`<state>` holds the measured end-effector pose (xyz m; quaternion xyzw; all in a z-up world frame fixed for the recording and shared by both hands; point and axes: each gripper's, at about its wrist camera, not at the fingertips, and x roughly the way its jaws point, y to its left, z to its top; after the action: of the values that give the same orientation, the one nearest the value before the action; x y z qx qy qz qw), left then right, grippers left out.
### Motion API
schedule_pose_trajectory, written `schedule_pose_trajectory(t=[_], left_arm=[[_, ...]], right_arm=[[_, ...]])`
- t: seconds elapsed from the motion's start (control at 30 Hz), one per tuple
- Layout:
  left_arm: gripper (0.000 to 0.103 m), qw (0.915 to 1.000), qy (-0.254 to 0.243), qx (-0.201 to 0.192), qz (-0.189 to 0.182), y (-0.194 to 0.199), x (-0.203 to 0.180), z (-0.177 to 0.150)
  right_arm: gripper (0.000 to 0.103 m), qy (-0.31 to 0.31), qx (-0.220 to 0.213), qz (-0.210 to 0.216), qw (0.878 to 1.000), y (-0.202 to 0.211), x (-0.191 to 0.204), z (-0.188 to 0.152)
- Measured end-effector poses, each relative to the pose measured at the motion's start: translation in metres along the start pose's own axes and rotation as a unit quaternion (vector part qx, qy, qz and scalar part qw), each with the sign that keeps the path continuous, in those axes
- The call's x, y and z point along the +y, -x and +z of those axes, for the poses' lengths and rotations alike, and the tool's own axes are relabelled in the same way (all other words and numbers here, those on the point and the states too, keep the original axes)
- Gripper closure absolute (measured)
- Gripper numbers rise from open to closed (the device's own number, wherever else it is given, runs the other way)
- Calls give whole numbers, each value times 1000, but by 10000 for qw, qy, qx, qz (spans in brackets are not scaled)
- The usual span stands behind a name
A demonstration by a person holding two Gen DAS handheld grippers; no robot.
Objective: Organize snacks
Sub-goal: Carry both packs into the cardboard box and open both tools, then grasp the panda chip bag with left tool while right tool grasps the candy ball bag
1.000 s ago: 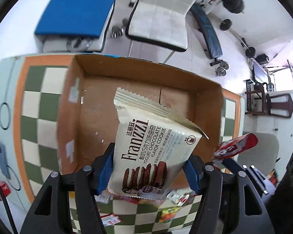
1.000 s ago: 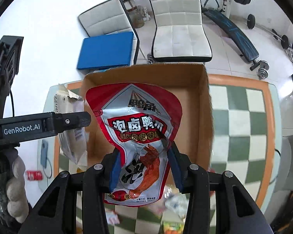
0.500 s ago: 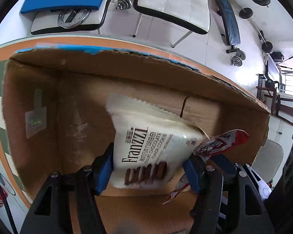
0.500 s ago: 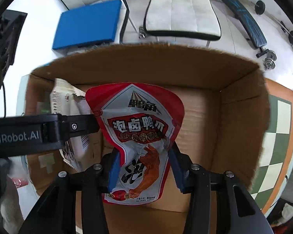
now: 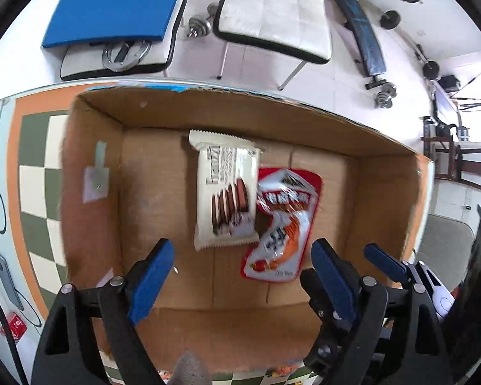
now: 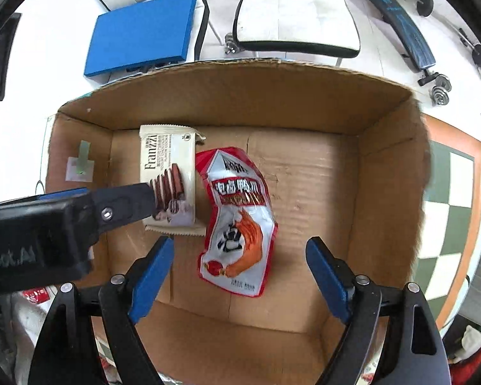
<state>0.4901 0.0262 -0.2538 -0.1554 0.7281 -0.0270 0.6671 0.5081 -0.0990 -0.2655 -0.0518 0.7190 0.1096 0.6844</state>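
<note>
Two snack packs lie flat, side by side and touching, on the floor of an open cardboard box (image 5: 384,192). One is a cream, matte cookie pack (image 5: 226,189) with zigzag-cut end seals and printed brown cookies. The other is a glossy, crinkled red-and-silver pouch (image 5: 282,221); in the right wrist view its edge overlaps the cookie pack's lower corner. Motion blur smears the print on both in the left wrist view. The left gripper (image 5: 243,276) and right gripper (image 6: 237,272), black-framed with blue pads, have just been opening; both stand wide above the box, with nothing between the pads. The left gripper's black arm covers part of the cookie pack in the right view. A checkered desk (image 5: 35,186) carries the box; white chairs (image 5: 272,9) and a blue mat (image 5: 118,3) stand beyond.
</note>
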Motion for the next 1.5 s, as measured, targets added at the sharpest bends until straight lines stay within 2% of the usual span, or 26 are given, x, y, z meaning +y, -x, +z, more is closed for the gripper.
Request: schedule_pose_trajectory(t=[0.17, 0.33, 0.43, 0.53, 0.63, 0.8, 0.9, 1.03, 1.23, 1.5], left_arm=[[16, 9975, -173, -670, 157, 45, -1, -44], [16, 9863, -315, -1536, 512, 92, 0, -101], [16, 9800, -386, -1845, 645, 107, 0, -140], [16, 9769, -419, -1935, 808, 105, 3, -182], [16, 9786, -437, -1755, 981, 84, 9, -224], [16, 9907, -209, -981, 914, 20, 37, -274], [16, 9930, -106, -609, 1007, -17, 54, -296], [16, 9929, 147, -319, 1133, -52, 80, -311], [16, 9918, 522, 79, 1164, -93, 120, -310], [16, 9905, 612, 385, 1166, -126, 138, -305]], right_arm=[[11, 48, -349, -60, 9994, 34, 5, -37], [9, 59, -880, 41, 9961, 68, 8, -78], [8, 98, -1001, 231, 9947, 81, 14, -112], [8, -23, -980, 453, 9942, 88, 13, -149], [7, -203, -862, 450, 9951, 83, 6, -195], [7, -657, -339, 300, 9968, 46, -25, -277], [7, -1035, 75, 435, 9936, 9, -51, -316], [7, -1536, 474, 476, 9858, -34, -83, -352], [7, -1741, 775, 406, 9808, -75, -97, -368], [7, -1832, 937, 317, 9781, -103, -99, -370]])
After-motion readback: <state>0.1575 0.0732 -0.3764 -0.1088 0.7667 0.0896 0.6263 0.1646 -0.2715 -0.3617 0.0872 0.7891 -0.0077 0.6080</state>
